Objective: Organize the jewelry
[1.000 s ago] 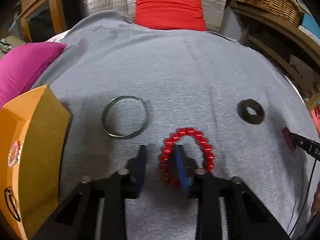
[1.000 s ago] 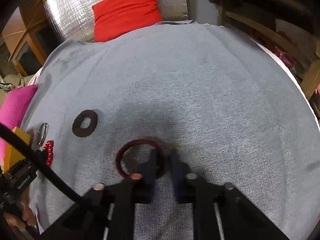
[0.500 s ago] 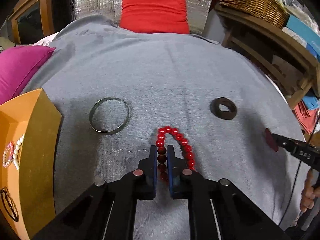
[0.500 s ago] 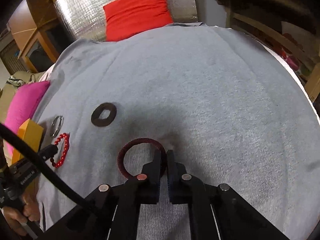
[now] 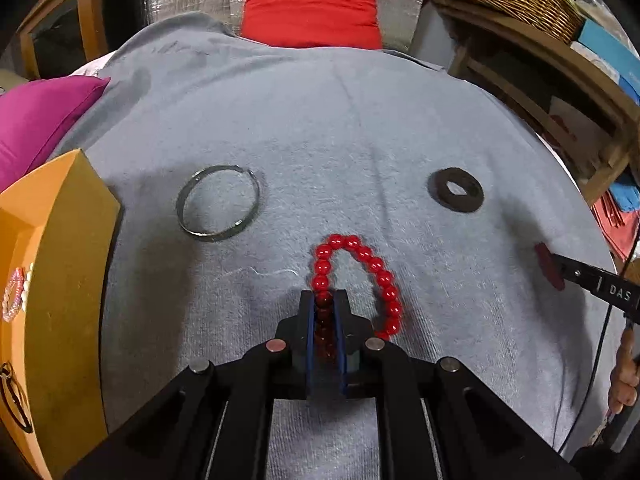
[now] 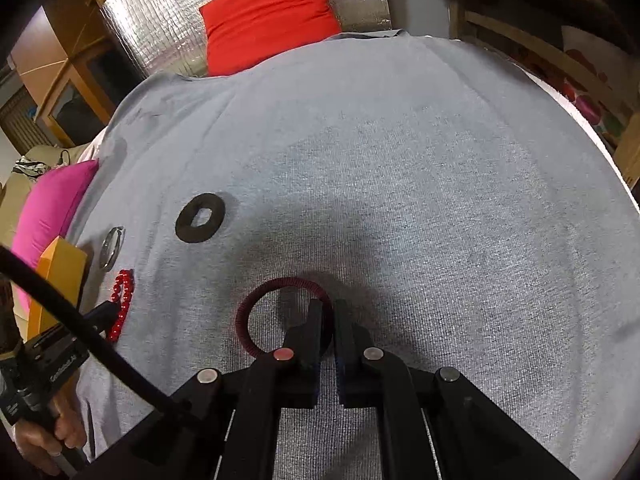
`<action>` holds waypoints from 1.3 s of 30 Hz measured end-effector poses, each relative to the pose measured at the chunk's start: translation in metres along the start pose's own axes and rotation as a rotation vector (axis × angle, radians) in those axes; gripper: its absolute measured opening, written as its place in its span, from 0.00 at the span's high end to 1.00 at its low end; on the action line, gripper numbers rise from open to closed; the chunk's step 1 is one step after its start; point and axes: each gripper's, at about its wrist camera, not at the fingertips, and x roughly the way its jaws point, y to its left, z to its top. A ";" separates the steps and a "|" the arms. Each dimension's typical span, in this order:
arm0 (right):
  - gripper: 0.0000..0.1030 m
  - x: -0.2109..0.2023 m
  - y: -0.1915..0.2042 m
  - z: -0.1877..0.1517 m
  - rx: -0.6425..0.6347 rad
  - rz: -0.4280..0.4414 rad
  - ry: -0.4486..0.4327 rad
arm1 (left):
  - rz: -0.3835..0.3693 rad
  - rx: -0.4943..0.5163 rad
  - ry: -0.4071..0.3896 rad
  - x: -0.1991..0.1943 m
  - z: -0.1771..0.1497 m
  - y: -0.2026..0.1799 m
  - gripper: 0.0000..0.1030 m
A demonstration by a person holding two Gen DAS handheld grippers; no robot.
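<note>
Red beads sit pinched between the closed fingers of the left gripper on a grey cloth, near a silver bangle and an orange box. The right gripper, nearly closed, appears to clamp the maroon band; a black ring lies apart.

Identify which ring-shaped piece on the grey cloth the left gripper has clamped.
The red beaded bracelet: the left gripper pinches its beads, unlike the thin silver metal bangle and flat black disc ring, both untouched.
</note>
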 end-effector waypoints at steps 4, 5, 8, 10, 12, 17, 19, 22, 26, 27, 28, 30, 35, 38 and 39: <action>0.93 0.000 -0.003 0.003 0.008 0.017 0.009 | 0.006 0.001 -0.006 0.002 0.001 0.001 0.86; 0.93 -0.001 -0.004 0.003 0.009 0.015 0.009 | 0.008 -0.002 -0.009 0.002 0.002 0.002 0.85; 0.92 -0.006 -0.003 0.003 -0.008 0.000 -0.011 | 0.021 -0.013 -0.022 0.002 0.001 0.004 0.84; 0.92 -0.008 0.000 0.002 -0.026 -0.020 -0.024 | 0.032 -0.013 -0.028 0.003 0.002 0.004 0.84; 0.91 -0.007 0.003 0.002 -0.036 -0.036 -0.027 | 0.040 -0.005 -0.031 0.004 0.004 0.003 0.81; 0.89 0.001 0.005 0.001 -0.053 -0.066 -0.015 | 0.120 0.050 -0.047 0.007 0.004 -0.005 0.63; 0.89 0.001 0.009 0.000 -0.068 -0.073 -0.021 | 0.125 0.050 -0.047 0.008 0.005 -0.006 0.62; 0.91 0.001 0.013 -0.002 -0.086 -0.089 -0.029 | 0.134 0.057 -0.050 0.009 0.006 -0.007 0.62; 0.91 0.001 0.016 -0.003 -0.091 -0.097 -0.033 | 0.155 0.075 -0.055 0.008 0.005 -0.009 0.62; 0.91 0.002 0.017 -0.003 -0.093 -0.098 -0.033 | 0.160 0.079 -0.056 0.008 0.005 -0.009 0.61; 0.91 0.003 0.019 -0.002 -0.095 -0.098 -0.033 | 0.164 0.082 -0.058 0.008 0.006 -0.009 0.61; 0.91 0.004 0.021 -0.002 -0.099 -0.103 -0.033 | 0.169 0.086 -0.060 0.007 0.004 -0.010 0.61; 0.91 0.002 0.018 -0.004 -0.094 -0.096 -0.033 | 0.179 0.090 -0.064 0.007 0.003 -0.011 0.61; 0.91 0.001 0.017 -0.004 -0.094 -0.096 -0.034 | 0.185 0.093 -0.066 0.008 0.003 -0.013 0.61; 0.91 0.001 0.017 -0.004 -0.093 -0.096 -0.034 | 0.188 0.093 -0.067 0.008 0.003 -0.014 0.61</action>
